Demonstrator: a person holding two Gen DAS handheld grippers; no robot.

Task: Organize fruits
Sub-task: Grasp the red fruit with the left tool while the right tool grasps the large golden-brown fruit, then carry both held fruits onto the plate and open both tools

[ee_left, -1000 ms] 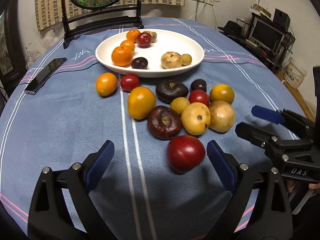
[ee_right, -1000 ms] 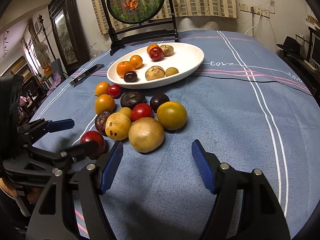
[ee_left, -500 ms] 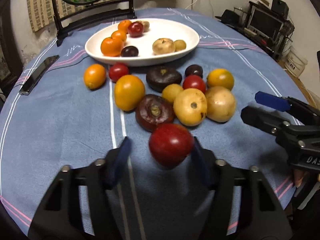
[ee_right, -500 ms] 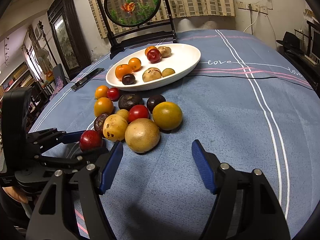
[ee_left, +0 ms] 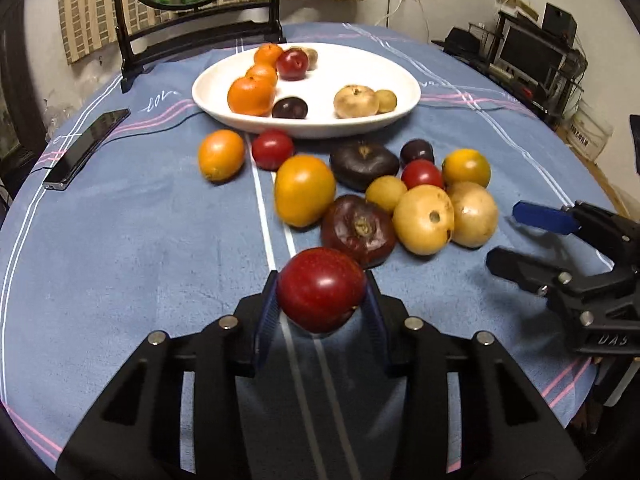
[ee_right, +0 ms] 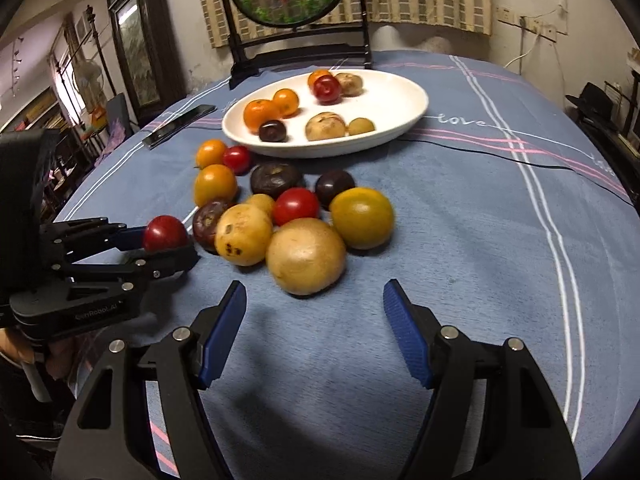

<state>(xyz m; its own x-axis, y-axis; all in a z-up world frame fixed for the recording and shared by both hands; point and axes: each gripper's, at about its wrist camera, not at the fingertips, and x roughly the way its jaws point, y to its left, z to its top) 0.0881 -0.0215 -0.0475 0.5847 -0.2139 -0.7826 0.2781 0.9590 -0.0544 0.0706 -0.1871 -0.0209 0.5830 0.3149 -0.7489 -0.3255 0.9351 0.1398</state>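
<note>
Red fruit (ee_left: 321, 289): we see it round, glossy, deep red, faintly speckled.
Position: near edge of fruit cluster, above blue-clothed surface (ee_left: 120, 240).
Left gripper (ee_left: 320, 312): fingers clamped on red fruit.
Right gripper (ee_right: 314, 334): fingers apart, holding nothing.

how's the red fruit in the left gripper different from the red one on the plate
The red fruit is clamped between the left gripper's blue pads, away from the plate; the red plate fruit rests loose in the white plate.
The gripped one has no fruit touching it; the plate one sits against an orange fruit and a tan fruit.
Both are round, glossy and dark red.
</note>
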